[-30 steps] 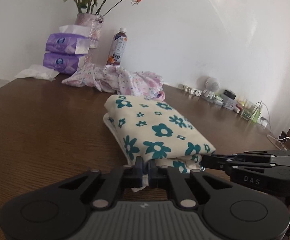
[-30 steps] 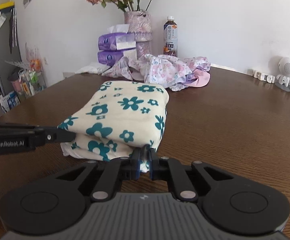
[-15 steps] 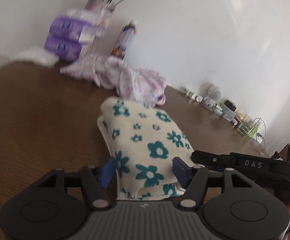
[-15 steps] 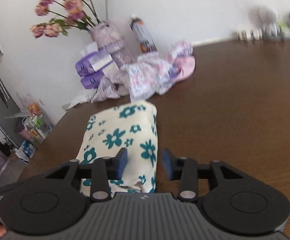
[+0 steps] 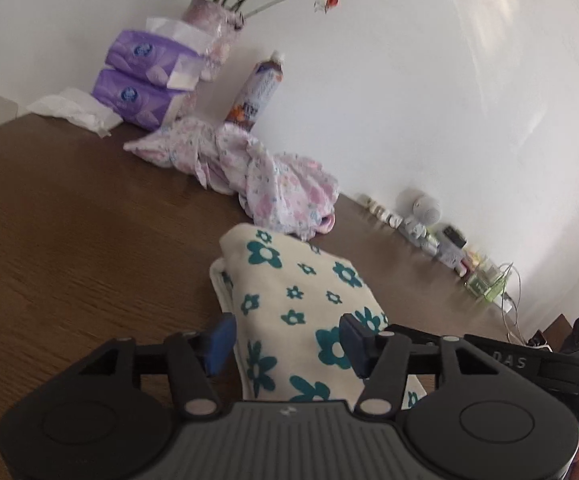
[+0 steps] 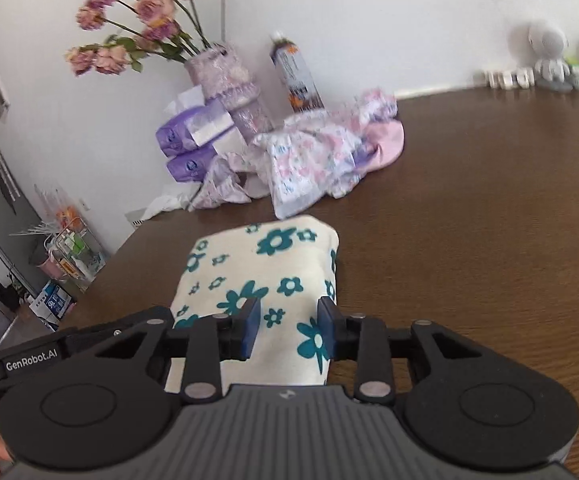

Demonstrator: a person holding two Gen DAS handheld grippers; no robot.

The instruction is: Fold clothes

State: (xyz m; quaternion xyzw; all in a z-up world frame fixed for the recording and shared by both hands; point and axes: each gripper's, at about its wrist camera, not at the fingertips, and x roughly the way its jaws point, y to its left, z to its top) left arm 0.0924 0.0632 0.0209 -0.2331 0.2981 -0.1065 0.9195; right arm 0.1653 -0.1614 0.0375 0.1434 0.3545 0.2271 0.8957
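— Where the folded cloth (image 5: 301,312) is concerned, what is shown?

— A cream cloth printed with teal flowers is seen folded into a thick block on the brown wooden table (image 5: 69,248), lying near both cameras. It is framed by the left gripper (image 5: 287,340), whose jaws are held wide apart above its near end, nothing clamped between them. The right gripper (image 6: 287,322) is likewise held over the near end, jaws apart and empty.

— Can any writing be read?

— "GenRobot.AI" is printed in white on the left gripper's side where it shows in the right wrist view, and "DAS" is made out on the right gripper's side in the left wrist view. The label on the bottle (image 6: 297,76) is too blurred to be read.

— And farther out?

— A crumpled pink floral garment (image 6: 321,152) is heaped just beyond the cloth's far end. Behind it, against the white wall, two purple tissue packs (image 5: 145,76) are stacked beside a vase of dried roses (image 6: 225,76), with the bottle to its right. Small gadgets (image 5: 429,220) are lined along the far right edge.
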